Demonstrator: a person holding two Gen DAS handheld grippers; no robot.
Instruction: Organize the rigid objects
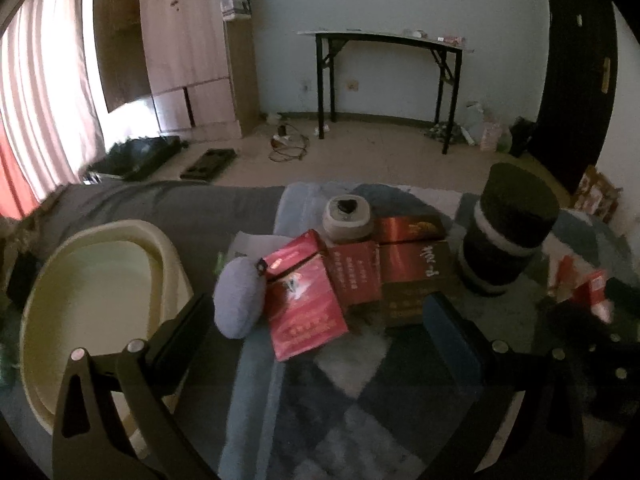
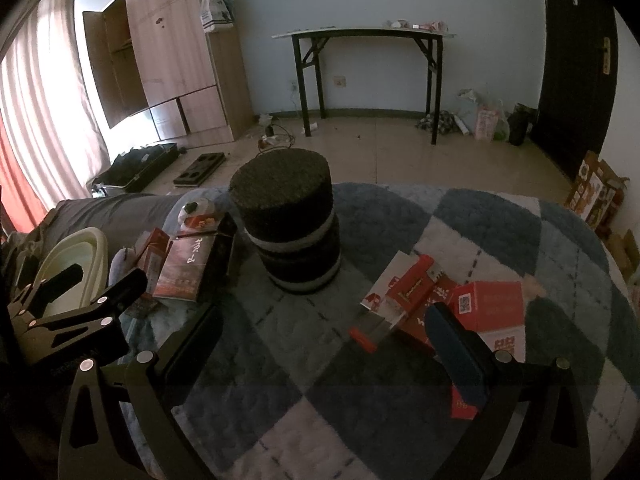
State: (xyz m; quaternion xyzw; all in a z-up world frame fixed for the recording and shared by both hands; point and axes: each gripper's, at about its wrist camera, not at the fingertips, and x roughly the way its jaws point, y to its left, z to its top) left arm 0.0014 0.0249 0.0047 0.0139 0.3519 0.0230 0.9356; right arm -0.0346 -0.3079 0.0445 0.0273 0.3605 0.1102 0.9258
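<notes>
- Cream plastic basin (image 1: pixel 100 280): far left on the bed, beside the grey blanket; its interior shows nothing inside, so it is judged the likely receptacle, not yet filled.
- Left gripper (image 1: pixel 320 320): jaws spread wide and empty, hovering just short of the left pile; in the right wrist view it appears at (image 2: pixel 76 292), over the basin's near edge.
- Left pile: a grey oval pouch (image 1: pixel 239 300) touching a tilted red cigarette pack (image 1: pixel 306 304), with a red-and-gold carton (image 1: pixel 414 268) and a small round jar (image 1: pixel 347 216) behind; the packs overlap and lie unsorted.
- Black-and-white cylinder (image 2: pixel 294 236): upright on the checked blanket (image 2: pixel 360 400), between the two piles and just beside the left one.
- Right gripper (image 2: pixel 324 344): jaws spread, holding nothing, low over the blanket.
- Right pile: a white-and-red box (image 2: pixel 404 292) and a red box with a QR code (image 2: pixel 492 304), loosely heaped, touching the right gripper's blue-padded finger (image 2: pixel 456 352) in the view.
- Progress (judgement): little or nothing organized; both piles remain to be gathered.
</notes>
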